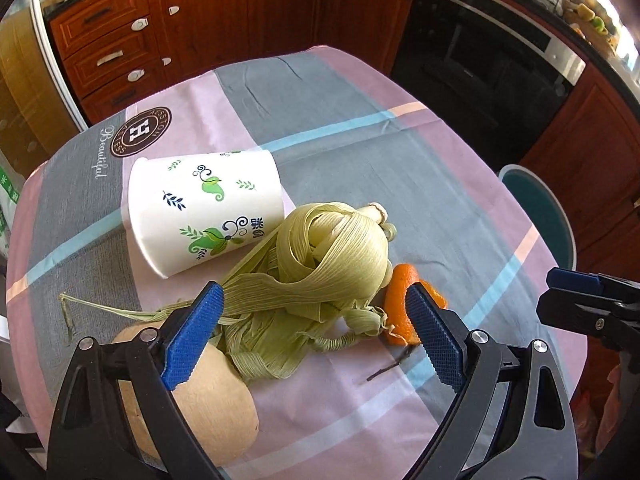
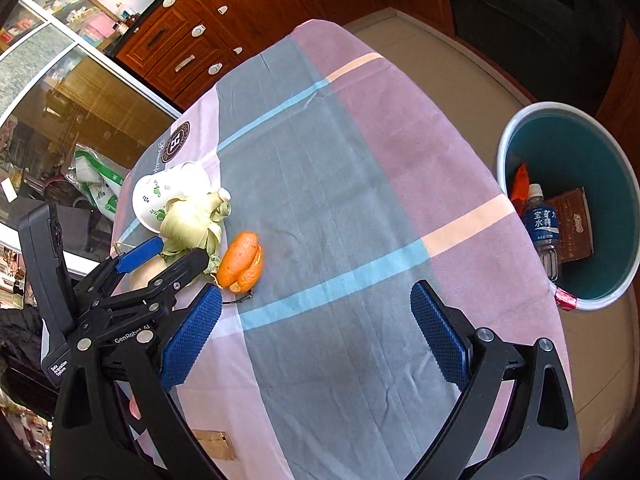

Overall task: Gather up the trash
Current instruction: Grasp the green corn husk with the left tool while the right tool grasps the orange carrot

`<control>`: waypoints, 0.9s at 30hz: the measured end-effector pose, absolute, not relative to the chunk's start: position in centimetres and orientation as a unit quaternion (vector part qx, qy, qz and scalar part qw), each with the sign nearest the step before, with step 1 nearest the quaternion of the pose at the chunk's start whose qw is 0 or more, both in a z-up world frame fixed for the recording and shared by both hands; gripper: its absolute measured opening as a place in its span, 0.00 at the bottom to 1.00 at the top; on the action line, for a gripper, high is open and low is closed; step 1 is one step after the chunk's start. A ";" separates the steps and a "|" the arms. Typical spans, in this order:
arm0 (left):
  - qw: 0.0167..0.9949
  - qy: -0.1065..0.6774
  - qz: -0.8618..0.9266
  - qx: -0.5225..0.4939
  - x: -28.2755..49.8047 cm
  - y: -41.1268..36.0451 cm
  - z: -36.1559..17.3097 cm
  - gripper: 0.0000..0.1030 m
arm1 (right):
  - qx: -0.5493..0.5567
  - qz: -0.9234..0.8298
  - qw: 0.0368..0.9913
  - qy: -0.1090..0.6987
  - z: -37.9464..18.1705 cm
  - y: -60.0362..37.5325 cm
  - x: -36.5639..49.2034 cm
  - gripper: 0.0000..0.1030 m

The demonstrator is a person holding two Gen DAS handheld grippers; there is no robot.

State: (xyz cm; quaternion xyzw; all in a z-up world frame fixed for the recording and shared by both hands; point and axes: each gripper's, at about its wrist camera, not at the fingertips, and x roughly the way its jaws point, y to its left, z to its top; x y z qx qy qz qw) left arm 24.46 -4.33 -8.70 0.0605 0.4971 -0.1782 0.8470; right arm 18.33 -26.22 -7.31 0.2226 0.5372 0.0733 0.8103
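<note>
Table point(image 2: 360, 184) under a pink, grey and blue checked cloth, with trash clustered at its left side and a wide bare stretch to the right, running to the edge beside the bin point(image 2: 520, 128) on the floor, where we see a bottle point(image 2: 542, 224) already inside. Left claw point(image 1: 316, 328) stands spread wide, pinching nothing; we see the corn husk point(image 1: 320, 248) lying between and just beyond its blue pads, the orange peel point(image 1: 396, 292) just beside its right finger, a tan rounded piece point(image 1: 216, 384) under its left finger, and the tipped paper cup point(image 1: 204, 204) touching the husk farther off. Right claw point(image 2: 316, 332) is likewise spread and empty, over bare cloth, with the peel near its left finger.
</note>
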 end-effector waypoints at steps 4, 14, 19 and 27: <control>0.848 0.493 -0.183 0.062 24.4 -4.8 -8.9 0.67 | 0.224 0.074 0.808 0.539 -7.7 -26.2 18.6 0.89; 0.842 0.500 -0.200 0.034 22.2 -3.5 -8.5 0.18 | 0.217 0.083 0.820 0.524 -7.4 -25.4 18.5 0.89; 0.831 0.511 -0.220 0.021 18.9 -1.9 -8.4 0.17 | 0.193 0.098 0.829 0.516 -7.3 -23.3 18.8 0.79; 0.823 0.522 -0.222 -0.009 15.6 0.8 -8.9 0.21 | 0.157 0.131 0.825 0.526 -8.5 -18.6 20.9 0.61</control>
